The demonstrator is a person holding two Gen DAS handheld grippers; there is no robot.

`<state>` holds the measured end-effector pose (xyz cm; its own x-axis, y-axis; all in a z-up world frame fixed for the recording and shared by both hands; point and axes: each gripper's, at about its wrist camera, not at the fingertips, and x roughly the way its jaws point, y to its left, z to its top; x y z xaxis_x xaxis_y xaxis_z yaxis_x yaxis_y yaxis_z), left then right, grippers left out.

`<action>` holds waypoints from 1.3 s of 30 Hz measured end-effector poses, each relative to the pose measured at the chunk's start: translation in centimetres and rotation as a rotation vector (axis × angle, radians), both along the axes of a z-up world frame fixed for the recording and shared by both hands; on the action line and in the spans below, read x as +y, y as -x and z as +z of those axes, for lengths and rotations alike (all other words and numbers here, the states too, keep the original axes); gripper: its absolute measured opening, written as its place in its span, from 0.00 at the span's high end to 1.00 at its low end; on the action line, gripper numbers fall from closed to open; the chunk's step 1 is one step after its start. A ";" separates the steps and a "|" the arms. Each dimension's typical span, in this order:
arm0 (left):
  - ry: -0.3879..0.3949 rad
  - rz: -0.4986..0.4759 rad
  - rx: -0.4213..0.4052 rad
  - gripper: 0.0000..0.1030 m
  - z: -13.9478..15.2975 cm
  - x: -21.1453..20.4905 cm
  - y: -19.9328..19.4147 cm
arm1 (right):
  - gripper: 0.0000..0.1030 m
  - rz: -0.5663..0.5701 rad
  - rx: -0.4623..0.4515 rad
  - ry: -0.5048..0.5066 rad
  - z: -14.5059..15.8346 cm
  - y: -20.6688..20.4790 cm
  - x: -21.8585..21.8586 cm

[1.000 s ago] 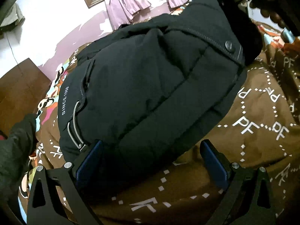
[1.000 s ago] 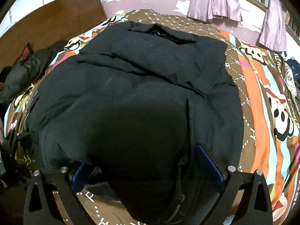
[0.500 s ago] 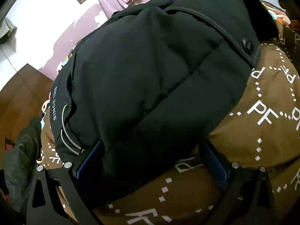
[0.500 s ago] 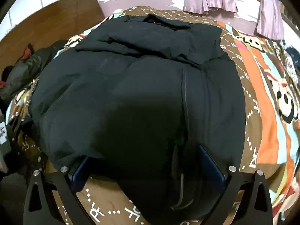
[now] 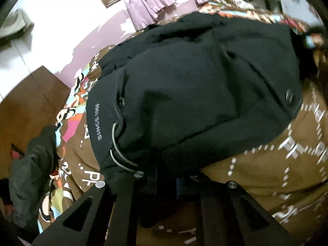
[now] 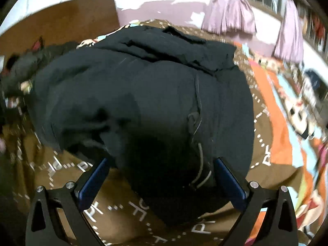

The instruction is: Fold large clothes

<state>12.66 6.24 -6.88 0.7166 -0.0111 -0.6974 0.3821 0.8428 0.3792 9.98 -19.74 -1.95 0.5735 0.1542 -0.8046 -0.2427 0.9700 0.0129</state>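
Brown bedding printed with white letters covers the bed (image 5: 266, 184), and the black padded jacket (image 5: 194, 94) lies bunched across its middle, hem and drawcord (image 5: 119, 155) at the near edge.

The left gripper (image 5: 164, 182) was spread wide half a second ago; now its fingers have drawn together on the jacket's near hem, pinching the cloth beside the cord. The right gripper (image 6: 162, 176) remains wide apart, its blue pads (image 6: 227, 182) straddling the other near corner without biting.

One corner is secured, so the fold probably waits on the right closing too.

Farther out, a second dark garment (image 5: 30, 176) lies at the left, and purple curtains (image 6: 231, 10) hang on the far wall.
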 end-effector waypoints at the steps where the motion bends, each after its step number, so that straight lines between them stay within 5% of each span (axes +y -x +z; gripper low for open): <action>1: 0.022 0.004 0.003 0.91 0.7 -0.1 0.0 | 0.00 -0.003 -0.022 0.025 -0.2 0.4 0.4; 13: 0.222 0.013 -0.036 0.92 9.5 -1.6 -1.1 | 0.00 0.065 -0.309 0.436 -1.7 4.5 6.7; 22: 0.251 0.003 -0.106 0.92 13.5 -2.7 -2.8 | 0.00 0.021 -0.322 0.691 -4.5 0.6 10.6; 26: 0.268 0.011 -0.115 0.92 14.1 -2.9 -3.3 | 0.00 -0.109 -0.376 0.710 -3.6 -1.0 10.2; 32: 0.270 0.018 -0.128 0.92 14.4 -2.3 -3.3 | 0.00 -0.258 -0.501 0.560 0.4 0.3 7.4; 39: 0.295 0.037 -0.128 0.92 14.4 -0.9 -3.2 | 0.01 -0.232 -0.550 0.526 2.1 1.3 6.1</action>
